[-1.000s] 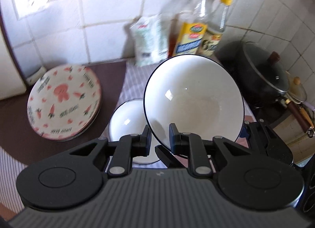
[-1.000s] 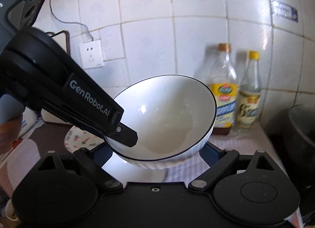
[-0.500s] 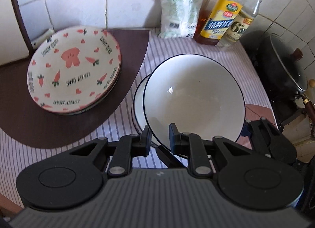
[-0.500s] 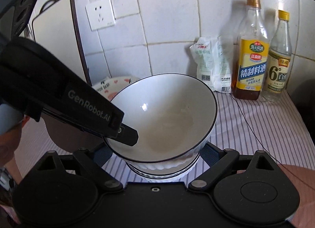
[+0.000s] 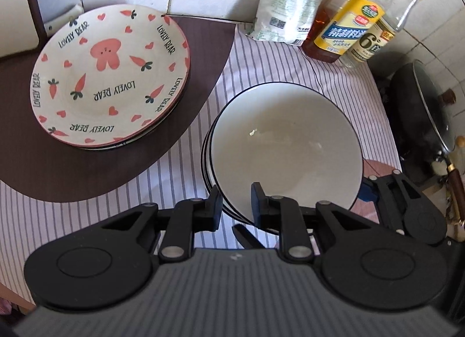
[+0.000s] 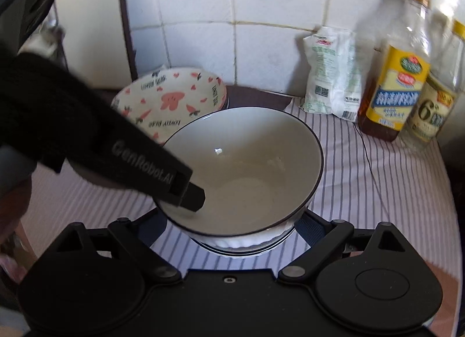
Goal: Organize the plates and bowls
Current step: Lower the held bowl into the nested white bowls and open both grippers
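Observation:
A white bowl with a dark rim (image 5: pixel 287 145) sits nested on a stack of like bowls on the striped cloth; it also shows in the right wrist view (image 6: pixel 247 171). My left gripper (image 5: pixel 237 204) is shut on the bowl's near rim, one finger inside, one outside. My right gripper (image 6: pixel 232 220) is open, its fingers spread on either side of the bowl's base. The left gripper's finger (image 6: pixel 186 188) reaches into the bowl in the right wrist view. A stack of carrot-and-bear patterned plates (image 5: pixel 110 75) lies on a brown mat to the left.
An oil bottle (image 5: pixel 345 26), a vinegar bottle (image 5: pixel 380 34) and a white packet (image 5: pixel 287 2) stand by the tiled wall. A lidded black wok (image 5: pixel 421 110) sits at the right. A brown mat (image 5: pixel 58 171) covers the left of the counter.
The held bowl has come down and now rests nested on the bowl stack. Both grippers moved down and forward with it.

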`<state>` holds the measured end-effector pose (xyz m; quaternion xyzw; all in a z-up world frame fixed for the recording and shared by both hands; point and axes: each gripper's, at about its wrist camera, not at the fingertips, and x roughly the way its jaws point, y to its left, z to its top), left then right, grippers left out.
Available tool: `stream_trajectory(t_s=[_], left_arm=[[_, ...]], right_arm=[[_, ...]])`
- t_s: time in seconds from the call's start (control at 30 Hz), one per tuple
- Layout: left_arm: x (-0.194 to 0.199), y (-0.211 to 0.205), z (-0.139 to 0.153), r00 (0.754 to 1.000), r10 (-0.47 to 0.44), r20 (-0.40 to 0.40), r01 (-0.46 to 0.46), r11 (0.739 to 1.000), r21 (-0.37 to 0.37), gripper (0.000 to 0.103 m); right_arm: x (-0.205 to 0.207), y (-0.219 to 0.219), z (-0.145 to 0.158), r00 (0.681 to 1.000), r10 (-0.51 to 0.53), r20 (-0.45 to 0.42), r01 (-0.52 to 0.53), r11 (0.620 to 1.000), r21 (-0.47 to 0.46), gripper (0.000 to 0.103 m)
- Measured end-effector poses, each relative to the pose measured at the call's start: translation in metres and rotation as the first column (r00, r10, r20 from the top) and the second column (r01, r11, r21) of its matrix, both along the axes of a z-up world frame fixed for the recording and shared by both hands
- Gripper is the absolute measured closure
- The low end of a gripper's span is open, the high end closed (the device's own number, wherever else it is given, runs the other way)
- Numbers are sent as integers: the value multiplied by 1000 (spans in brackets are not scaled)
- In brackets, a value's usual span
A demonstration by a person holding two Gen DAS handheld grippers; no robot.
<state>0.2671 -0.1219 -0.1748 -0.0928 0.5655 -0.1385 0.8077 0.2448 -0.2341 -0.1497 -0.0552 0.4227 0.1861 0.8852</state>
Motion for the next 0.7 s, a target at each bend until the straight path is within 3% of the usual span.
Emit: stream_trajectory(t_s=[0.17,0.37,0.4,0.47,0.7], left_arm=[[0,0,-5,1000,15,9,-15,999,28,84],[2,14,-10,998,61,-22,-62,997,-52,83],[3,15,-10,997,69,-28,-70,996,-63,80],[3,18,-10,997,73,-34,-75,994,-80,61],[-10,30,9,996,77,45,-70,989,-132,53]], right_arm=[[1,0,-3,999,35,-7,-35,996,-80,5],[-7,3,-1,999,32,27,-30,996,-87,5],[-8,4,-1,999,26,33,-23,996,-91,5],[-12,4,0,999,18,47,-14,997,-82,5],[-40,-12,13,993,-58,99,56,998,23,5]])
